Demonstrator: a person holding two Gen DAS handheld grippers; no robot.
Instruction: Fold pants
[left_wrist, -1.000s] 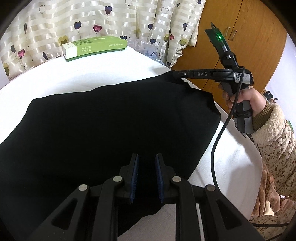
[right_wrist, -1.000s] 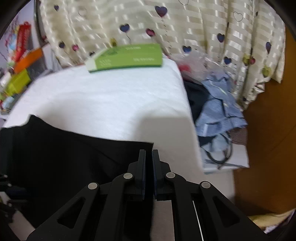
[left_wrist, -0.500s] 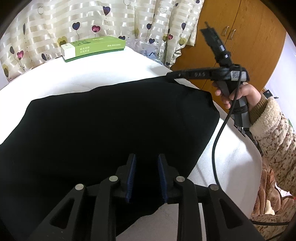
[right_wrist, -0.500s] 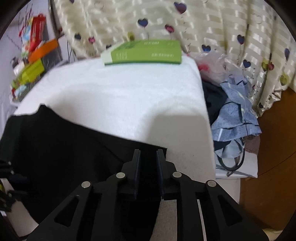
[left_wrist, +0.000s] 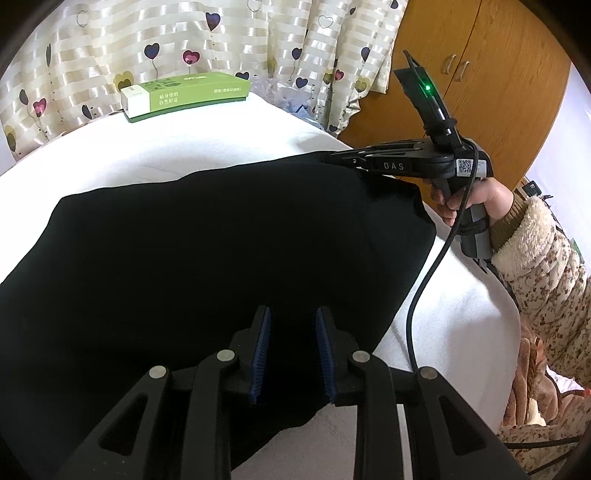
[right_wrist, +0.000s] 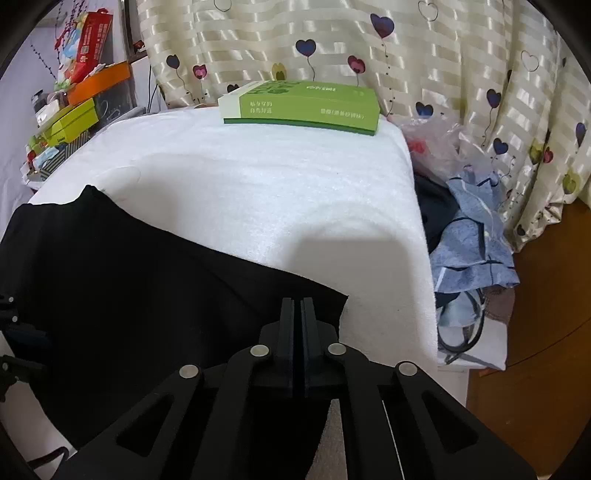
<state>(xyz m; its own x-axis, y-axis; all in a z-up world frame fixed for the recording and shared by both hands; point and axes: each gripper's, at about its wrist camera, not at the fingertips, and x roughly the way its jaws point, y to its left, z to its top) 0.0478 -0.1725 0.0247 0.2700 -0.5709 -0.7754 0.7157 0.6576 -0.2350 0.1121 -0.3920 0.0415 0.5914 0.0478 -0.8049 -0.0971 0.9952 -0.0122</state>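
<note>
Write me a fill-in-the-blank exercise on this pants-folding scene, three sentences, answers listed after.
1. The pants spread on the white cloth are ____ in colour.
2. The right gripper is ____ on a corner of the pants.
3. The left gripper is ____, its blue pads apart over the pants.

Missing words: black; shut; open

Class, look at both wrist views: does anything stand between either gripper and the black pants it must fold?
Nothing visible does. The left gripper hangs open right over the black pants, and the right gripper is shut at their corner. The green box lies far back on the white cloth, apart from the pants.
</note>
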